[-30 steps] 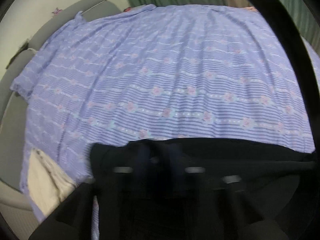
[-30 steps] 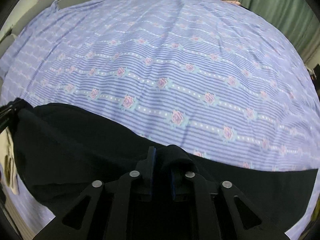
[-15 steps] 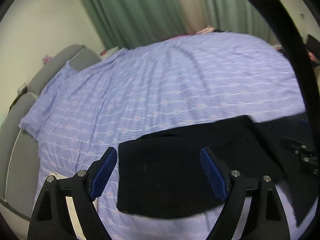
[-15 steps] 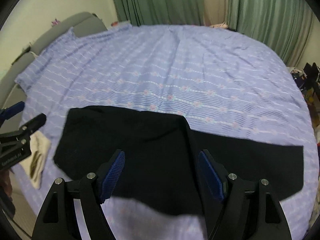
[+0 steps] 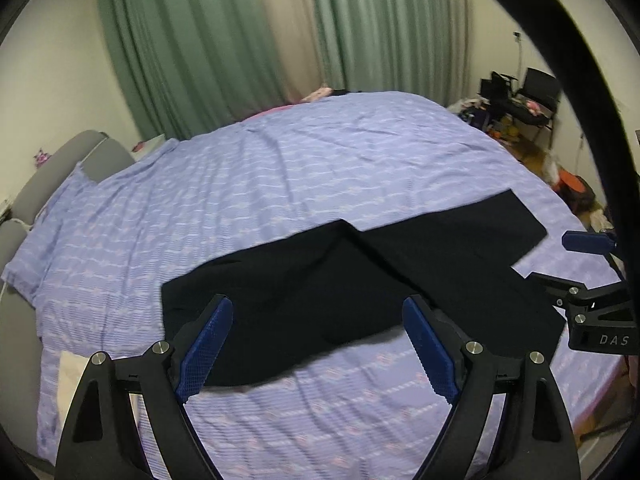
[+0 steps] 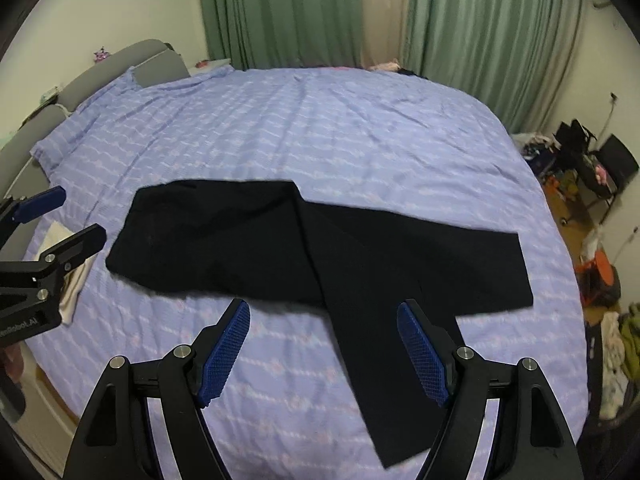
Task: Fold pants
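Black pants [image 6: 304,244] lie spread flat on the bed with the purple striped sheet [image 6: 320,128]. The waist part lies to the left and the two legs fan out right and toward me; they also show in the left wrist view [image 5: 320,292]. My left gripper [image 5: 318,344] is open and empty, raised above the near edge of the waist part. My right gripper [image 6: 324,352] is open and empty, raised above the near leg. Each gripper shows at the edge of the other's view.
A grey padded headboard [image 6: 132,64] runs along the left side of the bed. A cream cloth [image 6: 68,276] lies at the bed's left edge. Green curtains [image 6: 280,12] hang behind. Chairs and clutter [image 6: 592,160] stand on the floor at the right.
Both grippers were shut on the pants a second ago. They have let go, opened and lifted back, and the pants now lie flat on the sheet.
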A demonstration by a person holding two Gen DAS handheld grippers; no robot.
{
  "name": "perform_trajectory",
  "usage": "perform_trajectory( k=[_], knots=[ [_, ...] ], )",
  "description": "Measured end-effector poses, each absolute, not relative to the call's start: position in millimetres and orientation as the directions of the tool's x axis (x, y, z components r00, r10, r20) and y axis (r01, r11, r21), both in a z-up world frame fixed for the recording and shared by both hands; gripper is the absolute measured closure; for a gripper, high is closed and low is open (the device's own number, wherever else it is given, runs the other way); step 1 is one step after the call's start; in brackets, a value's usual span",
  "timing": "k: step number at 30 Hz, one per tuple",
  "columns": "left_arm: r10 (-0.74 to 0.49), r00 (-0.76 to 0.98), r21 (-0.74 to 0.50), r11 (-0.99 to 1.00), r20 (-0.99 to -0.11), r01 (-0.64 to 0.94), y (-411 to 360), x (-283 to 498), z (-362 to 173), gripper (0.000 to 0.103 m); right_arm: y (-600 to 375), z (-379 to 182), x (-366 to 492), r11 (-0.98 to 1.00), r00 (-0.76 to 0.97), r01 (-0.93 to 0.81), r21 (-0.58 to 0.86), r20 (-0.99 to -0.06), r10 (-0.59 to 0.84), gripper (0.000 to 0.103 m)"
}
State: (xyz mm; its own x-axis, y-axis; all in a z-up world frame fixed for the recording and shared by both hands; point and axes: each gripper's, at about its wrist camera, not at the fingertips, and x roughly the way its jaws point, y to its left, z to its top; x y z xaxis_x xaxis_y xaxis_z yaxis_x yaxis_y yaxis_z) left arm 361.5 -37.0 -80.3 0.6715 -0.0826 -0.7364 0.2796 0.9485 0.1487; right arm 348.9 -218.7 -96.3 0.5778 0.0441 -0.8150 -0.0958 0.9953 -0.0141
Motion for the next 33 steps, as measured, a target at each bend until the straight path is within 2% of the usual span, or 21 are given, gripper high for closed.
perform_trajectory(
  k=[5,10,17,24,26,29,30,31,32,33],
  knots=[
    [-0.146,0.623,0.090,0.939,-0.768,0.332,-65.0,352.3,-112.3,0.016,-238.1,-124.5,332.3,0.997,0.528,-0.082,-0.015,-0.848,0.031,0.027],
    [-0.152,0.559,0.048,0.944,-0.815,0.327,-92.0,355.5,-155.9,0.016,-263.3,-186.1,326.7,0.998,0.443,-0.068,0.002,-0.896,0.032,0.027],
    [-0.128,0.458,0.041,0.940,-0.879,0.340,-120.5,364.9,-213.5,0.016,-294.7,-277.0,322.8,0.998,0.284,-0.007,0.057,-0.957,0.057,0.027],
    [-0.127,0.405,0.045,0.920,-0.905,0.389,-133.2,368.9,-245.7,0.016,-302.9,-340.7,323.4,0.999,0.163,0.023,0.043,-0.986,0.038,0.027],
    [-0.125,0.395,0.048,0.915,-0.910,0.400,-136.4,370.9,-251.2,0.016,-302.8,-353.3,325.2,1.000,0.145,0.027,0.009,-0.989,0.005,0.030],
    [-0.128,0.382,0.047,0.908,-0.915,0.416,-140.1,372.5,-257.2,0.016,-303.1,-363.4,327.5,0.999,0.140,0.028,-0.025,-0.990,-0.029,0.041],
    [-0.133,0.379,0.044,0.905,-0.916,0.423,-140.7,372.2,-257.9,0.016,-304.3,-365.0,328.1,0.999,0.140,0.031,-0.036,-0.989,-0.040,0.054],
    [-0.137,0.376,0.041,0.902,-0.916,0.430,-141.7,372.2,-257.9,0.016,-305.6,-365.1,328.5,0.998,0.142,0.034,-0.048,-0.988,-0.053,0.078],
    [-0.141,0.377,0.042,0.898,-0.915,0.438,-142.4,371.7,-257.0,0.016,-308.1,-360.4,328.5,0.998,0.150,0.037,-0.047,-0.987,-0.052,0.091],
    [-0.148,0.380,0.041,0.894,-0.913,0.447,-143.0,370.9,-254.9,0.016,-311.6,-353.3,328.4,0.998,0.164,0.046,-0.034,-0.986,-0.041,0.096]
  ],
)
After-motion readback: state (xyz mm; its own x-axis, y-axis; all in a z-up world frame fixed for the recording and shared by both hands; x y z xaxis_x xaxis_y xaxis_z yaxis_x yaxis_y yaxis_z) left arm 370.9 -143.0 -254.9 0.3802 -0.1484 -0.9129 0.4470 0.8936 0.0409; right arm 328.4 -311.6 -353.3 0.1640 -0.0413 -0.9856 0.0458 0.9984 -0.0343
